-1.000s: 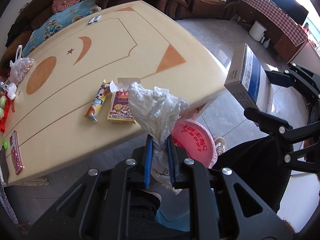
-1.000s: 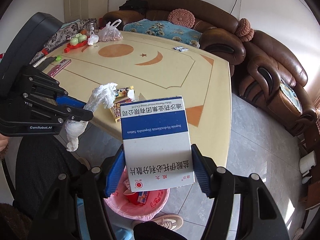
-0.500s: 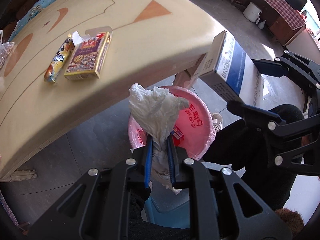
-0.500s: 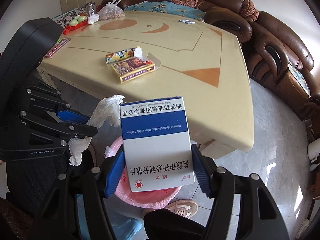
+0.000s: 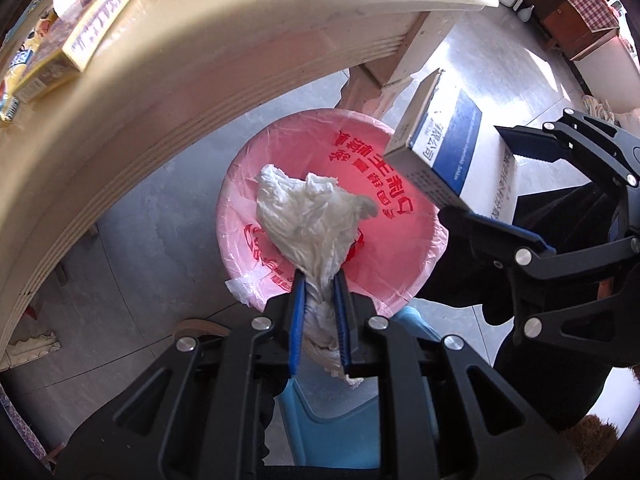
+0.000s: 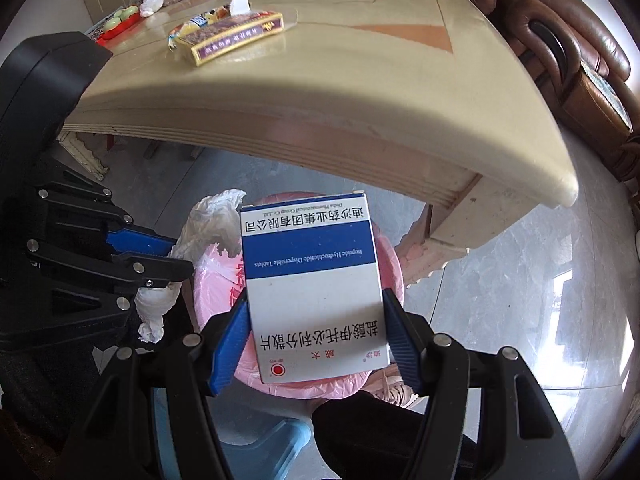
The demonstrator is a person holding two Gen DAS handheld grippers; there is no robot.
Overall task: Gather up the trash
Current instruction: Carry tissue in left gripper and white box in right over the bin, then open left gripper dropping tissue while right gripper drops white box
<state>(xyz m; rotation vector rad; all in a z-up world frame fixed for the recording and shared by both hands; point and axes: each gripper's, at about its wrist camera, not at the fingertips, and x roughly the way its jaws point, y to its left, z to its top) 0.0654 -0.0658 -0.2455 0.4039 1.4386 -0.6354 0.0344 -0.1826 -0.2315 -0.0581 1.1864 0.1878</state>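
Observation:
My left gripper (image 5: 319, 280) is shut on a crumpled white plastic bag (image 5: 312, 216) and holds it over the pink-lined trash bin (image 5: 404, 240) on the floor below the table edge. My right gripper (image 6: 316, 308) is shut on a blue and white medicine box (image 6: 312, 280), also over the bin (image 6: 216, 292). The box shows in the left wrist view (image 5: 436, 152) at the bin's right rim. The bag shows in the right wrist view (image 6: 208, 224) at the left of the box.
The cream table (image 6: 360, 92) overhangs the bin. On it lie a purple and yellow box (image 6: 236, 36) and a snack wrapper (image 6: 192, 24). A blue stool (image 5: 332, 432) stands under my grippers. Brown sofas (image 6: 576, 64) stand at the right.
Both grippers have moved down from table height to below the table edge, over the bin, each still holding its item.

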